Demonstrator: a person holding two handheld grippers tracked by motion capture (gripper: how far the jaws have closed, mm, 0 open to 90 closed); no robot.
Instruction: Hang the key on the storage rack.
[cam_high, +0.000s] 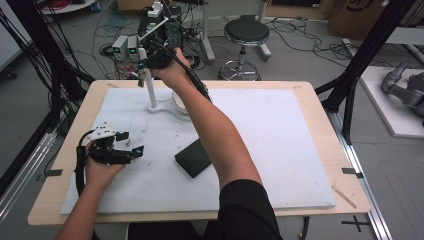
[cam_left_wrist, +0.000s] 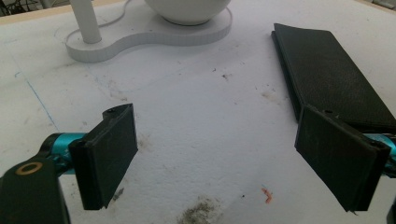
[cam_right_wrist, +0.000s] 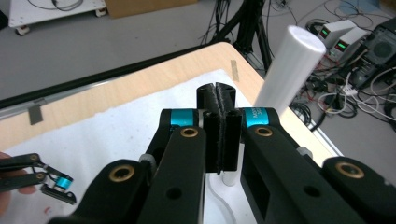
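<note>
Right tool (cam_high: 141, 66) is hovering at the far edge of the tabletop (cam_high: 65, 150), toward 12 o'clock from the person, jaws clenched flat together with nothing between them. In the right gripper view the pads are meeting face to face, teal collars either side.

White post (cam_high: 149, 90) is standing upright just beside that tool, at its 1 o'clock in the right gripper view: a smooth, plain white cylinder with a flat round top. It is rising from a white figure-eight base (cam_high: 161, 108) that is lying on the white foam mat (cam_high: 280, 145). A white bowl (cam_left_wrist: 189, 11) is sitting on the base's other lobe.

Left tool (cam_high: 131, 144) is resting at 9 o'clock, released, jaws spread wide over bare mat.

Black flat case (cam_high: 193, 158) is lying near the middle, just beside the left tool's jaw in the left gripper view.
</note>
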